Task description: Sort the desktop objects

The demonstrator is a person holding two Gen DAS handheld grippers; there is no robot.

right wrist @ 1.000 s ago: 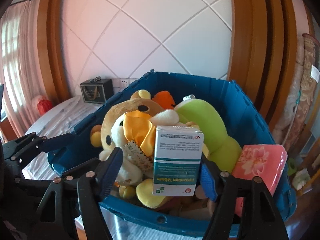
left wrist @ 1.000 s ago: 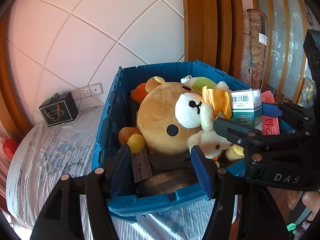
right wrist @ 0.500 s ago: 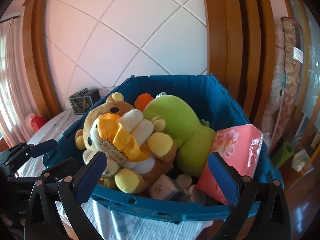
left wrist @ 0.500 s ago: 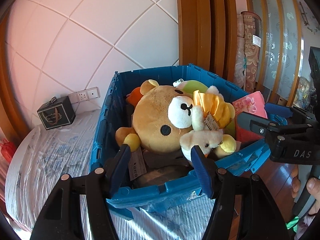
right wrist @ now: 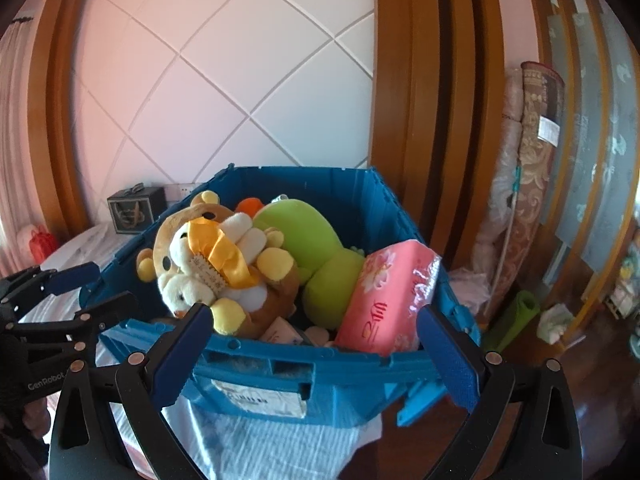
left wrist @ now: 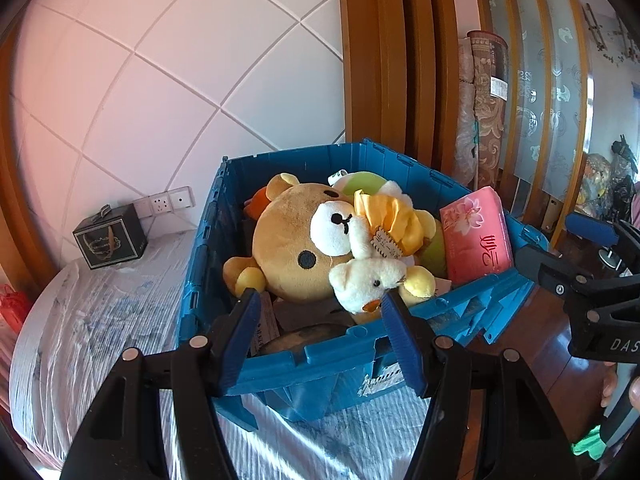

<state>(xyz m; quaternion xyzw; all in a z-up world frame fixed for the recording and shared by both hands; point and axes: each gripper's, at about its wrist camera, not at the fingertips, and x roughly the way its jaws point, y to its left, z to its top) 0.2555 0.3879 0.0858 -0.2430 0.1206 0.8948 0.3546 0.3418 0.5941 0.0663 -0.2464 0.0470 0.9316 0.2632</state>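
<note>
- Right gripper (right wrist: 316,344): "DAS" printed on its body; jaws spread wide, nothing between them, just in front of the crate's near rim.
- Left gripper (left wrist: 320,330): "GenRobot" on its body; jaws partly open, empty, at the crate's near edge.
- Blue crate (right wrist: 360,200): on a striped cloth-covered surface (left wrist: 100,320); white label on its near wall, print unreadable.
- Pink tissue pack (right wrist: 388,292): red script, upright in the crate's right corner.
- Brown bear plush (left wrist: 296,244), white plush (left wrist: 368,280) with yellow bow and paper tag, green plush (right wrist: 312,240): piled inside.
- Black box (left wrist: 110,236): by the wall sockets.

The bear (left wrist: 296,248) lies in the crate (left wrist: 328,364), tissue pack (left wrist: 476,232) at its right.
</note>
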